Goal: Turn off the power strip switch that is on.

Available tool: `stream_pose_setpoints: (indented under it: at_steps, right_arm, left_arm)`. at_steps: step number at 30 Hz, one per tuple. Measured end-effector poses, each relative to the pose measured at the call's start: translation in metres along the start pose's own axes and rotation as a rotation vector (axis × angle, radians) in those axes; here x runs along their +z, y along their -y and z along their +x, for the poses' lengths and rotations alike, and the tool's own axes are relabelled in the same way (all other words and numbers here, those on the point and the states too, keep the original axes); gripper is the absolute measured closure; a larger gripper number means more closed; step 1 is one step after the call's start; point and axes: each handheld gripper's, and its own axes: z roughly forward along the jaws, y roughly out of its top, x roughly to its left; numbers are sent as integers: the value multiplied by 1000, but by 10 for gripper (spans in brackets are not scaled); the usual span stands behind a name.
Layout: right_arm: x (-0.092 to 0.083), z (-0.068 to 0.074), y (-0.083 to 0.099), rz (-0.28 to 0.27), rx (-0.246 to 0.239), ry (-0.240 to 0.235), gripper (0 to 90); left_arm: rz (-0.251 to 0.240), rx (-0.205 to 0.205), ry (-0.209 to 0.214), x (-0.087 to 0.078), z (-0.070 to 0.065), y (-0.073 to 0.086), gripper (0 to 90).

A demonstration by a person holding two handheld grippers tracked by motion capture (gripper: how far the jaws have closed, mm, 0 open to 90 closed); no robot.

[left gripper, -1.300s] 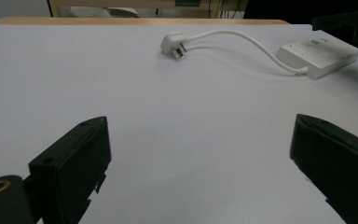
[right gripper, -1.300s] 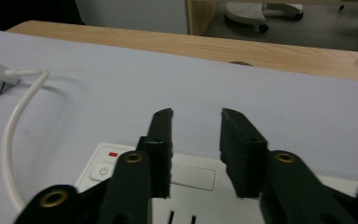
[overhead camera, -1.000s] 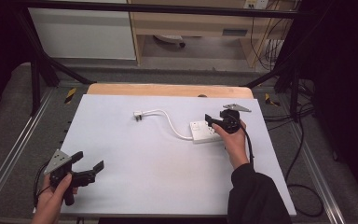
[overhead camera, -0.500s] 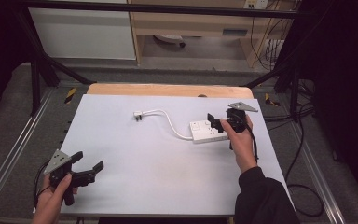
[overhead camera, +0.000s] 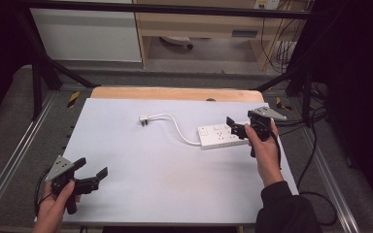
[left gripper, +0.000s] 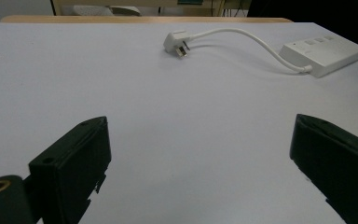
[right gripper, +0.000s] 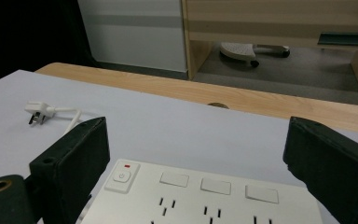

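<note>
A white power strip lies on the white table at the right, its cord curving left to a white plug that rests flat. My right gripper hovers over the strip's right end, jaws wide open. In the right gripper view the strip sits just below and between the jaws, with its switch at the left and the plug far off. My left gripper is open near the table's front left corner, holding nothing. The left gripper view shows the plug and the strip far ahead.
A wooden strip runs along the table's far edge. Metal frame rails flank the table on both sides. Black cables lie off the right edge. A cabinet and shelving stand beyond the table.
My right gripper has shifted to the right and slightly farther along the power strip, toward its right end. The left gripper has stayed in place.
</note>
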Motion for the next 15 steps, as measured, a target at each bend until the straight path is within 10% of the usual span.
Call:
stream_pose_setpoints:
  at_steps: [15]
  right_arm:
    - [-41, -13, 17, -25, -59, 39, 22]
  left_arm:
    - [-2, -4, 1, 0, 0, 0, 51]
